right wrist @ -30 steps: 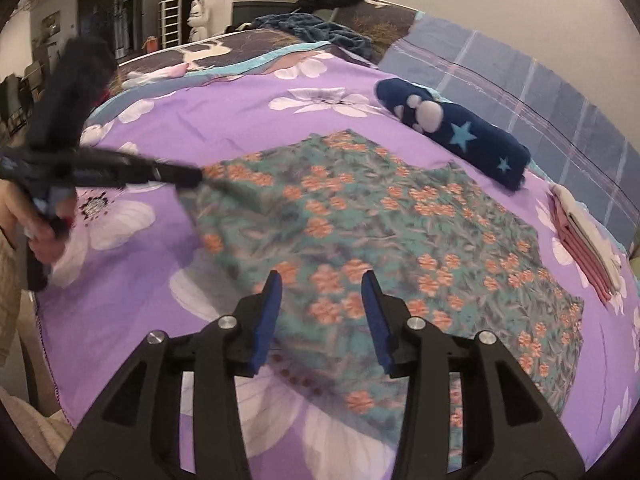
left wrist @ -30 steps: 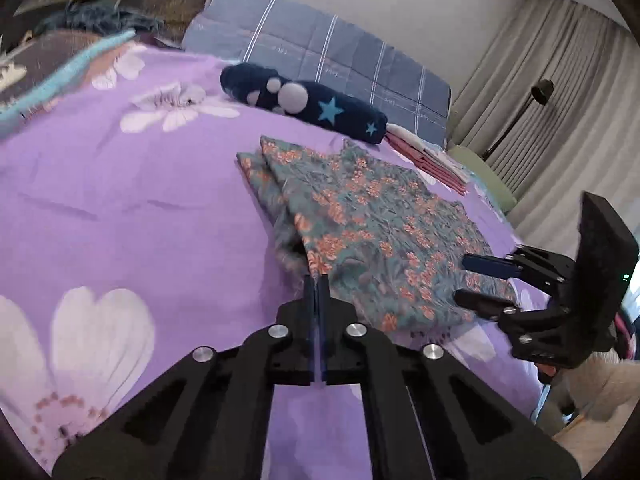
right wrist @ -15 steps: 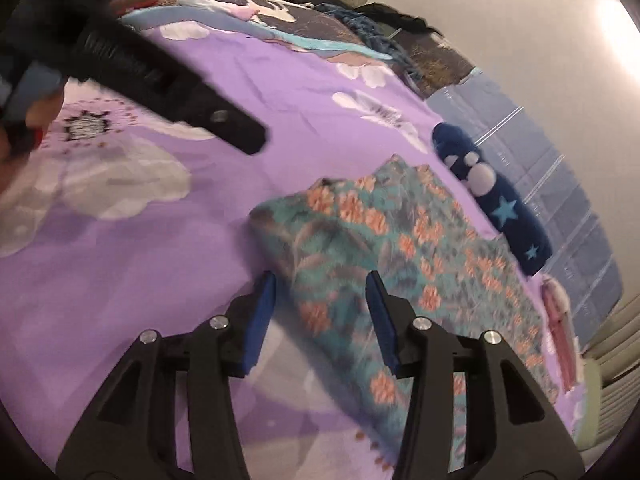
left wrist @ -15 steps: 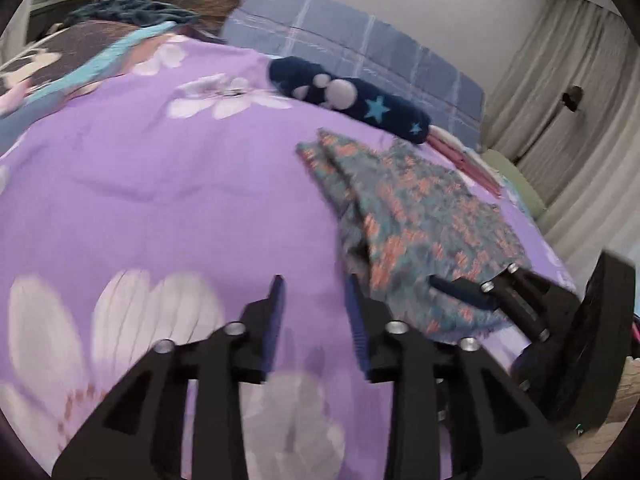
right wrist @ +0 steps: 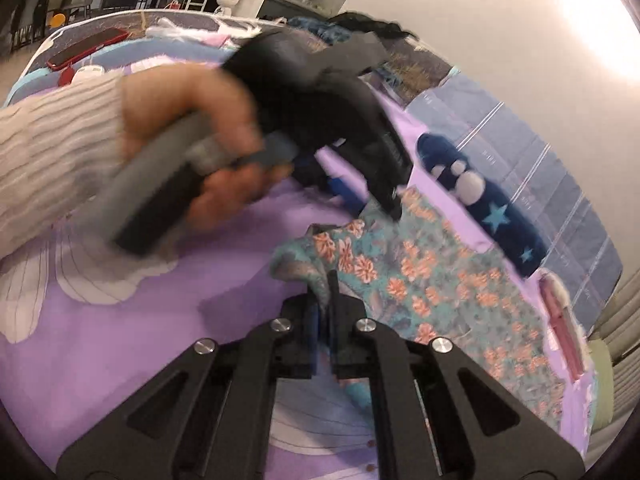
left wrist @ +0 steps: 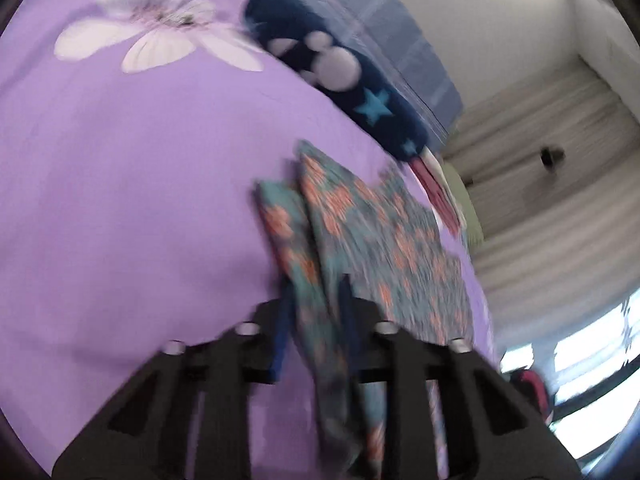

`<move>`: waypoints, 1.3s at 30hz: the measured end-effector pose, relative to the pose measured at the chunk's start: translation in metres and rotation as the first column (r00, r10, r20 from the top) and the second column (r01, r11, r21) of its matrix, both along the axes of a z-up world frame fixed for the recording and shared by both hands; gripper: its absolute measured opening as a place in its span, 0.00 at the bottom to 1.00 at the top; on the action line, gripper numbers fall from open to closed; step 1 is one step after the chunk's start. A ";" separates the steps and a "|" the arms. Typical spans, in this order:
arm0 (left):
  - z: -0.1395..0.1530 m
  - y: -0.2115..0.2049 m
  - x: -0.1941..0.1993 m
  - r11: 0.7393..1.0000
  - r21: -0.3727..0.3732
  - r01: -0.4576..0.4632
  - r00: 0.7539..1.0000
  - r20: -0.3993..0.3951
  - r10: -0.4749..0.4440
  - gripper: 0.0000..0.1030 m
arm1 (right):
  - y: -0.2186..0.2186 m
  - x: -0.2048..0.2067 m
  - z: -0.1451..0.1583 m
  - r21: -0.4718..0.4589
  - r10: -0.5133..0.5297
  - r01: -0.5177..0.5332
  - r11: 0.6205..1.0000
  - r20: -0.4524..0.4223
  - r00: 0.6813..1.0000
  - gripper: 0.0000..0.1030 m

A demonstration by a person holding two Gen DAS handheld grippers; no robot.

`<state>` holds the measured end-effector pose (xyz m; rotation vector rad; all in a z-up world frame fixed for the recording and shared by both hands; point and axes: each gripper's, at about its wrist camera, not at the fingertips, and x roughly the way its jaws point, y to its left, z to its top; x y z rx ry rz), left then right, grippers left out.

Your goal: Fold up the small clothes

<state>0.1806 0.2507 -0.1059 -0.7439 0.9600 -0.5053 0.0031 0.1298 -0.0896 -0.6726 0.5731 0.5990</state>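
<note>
A teal garment with orange flowers (left wrist: pixel 384 236) (right wrist: pixel 440 276) lies partly folded on the purple flowered sheet (left wrist: pixel 120 208). My left gripper (left wrist: pixel 316 304) straddles its folded left edge; its jaws are closing, and the cloth fills the gap and touches both fingers. The view is blurred. In the right wrist view, the left gripper (right wrist: pixel 370 204) sits at the garment's far corner, held by a hand (right wrist: pixel 180 120). My right gripper (right wrist: pixel 329 280) is shut on the near corner, which bunches up between its pads.
A navy roll with stars and paw prints (left wrist: pixel 340 80) (right wrist: pixel 480 200) lies beyond the garment, against striped blue bedding (right wrist: pixel 540 152). A pink and white folded piece (right wrist: pixel 560 320) lies to the right. A cream knitted sleeve (right wrist: pixel 48 148) crosses the left; a red phone (right wrist: pixel 84 48) lies far back.
The left gripper opened, swung across to the garment's far edge and narrowed around it. The right gripper went from open above the near corner to shut on it.
</note>
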 end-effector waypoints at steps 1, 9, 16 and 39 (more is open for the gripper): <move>0.000 0.001 0.002 1.000 -0.006 -0.013 1.000 0.000 0.013 0.05 | 0.001 0.000 -0.002 -0.006 0.001 -0.001 1.000 0.002 1.000 0.04; 0.030 -0.006 -0.006 0.987 0.147 -0.069 0.987 0.152 0.046 0.03 | -0.001 -0.002 0.005 0.055 0.003 -0.001 0.998 -0.033 0.999 0.04; 0.008 0.011 -0.011 0.999 0.020 -0.026 0.994 0.107 0.023 0.41 | -0.011 -0.005 0.000 0.058 -0.008 0.012 0.998 -0.058 0.998 0.30; 0.010 0.007 -0.007 1.000 0.026 -0.016 0.996 0.090 0.014 0.56 | -0.014 0.005 -0.011 0.050 -0.059 0.065 0.997 -0.118 0.991 0.41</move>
